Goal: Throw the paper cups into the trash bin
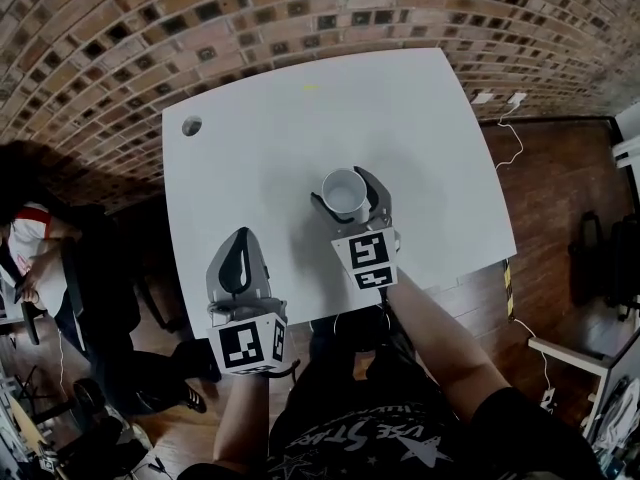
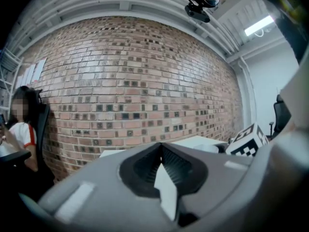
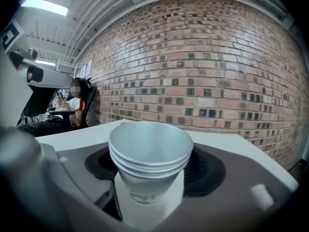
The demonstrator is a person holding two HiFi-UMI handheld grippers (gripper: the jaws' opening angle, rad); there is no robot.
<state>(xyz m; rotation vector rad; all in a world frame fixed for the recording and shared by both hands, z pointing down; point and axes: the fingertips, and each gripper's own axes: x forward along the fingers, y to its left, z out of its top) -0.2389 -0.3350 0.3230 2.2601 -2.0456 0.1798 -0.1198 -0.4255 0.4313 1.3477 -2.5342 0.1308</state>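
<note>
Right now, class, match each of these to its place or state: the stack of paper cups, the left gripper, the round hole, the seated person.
1. stack of paper cups
2. left gripper
3. round hole
4. seated person

A. far-left corner of the white table
B. jaws together, nothing between them
C. by the brick wall, off the table
D. between the jaws of the right gripper

Pairs: 1-D, 2-B, 3-A, 4-C.

Head view overhead; gripper views level.
</note>
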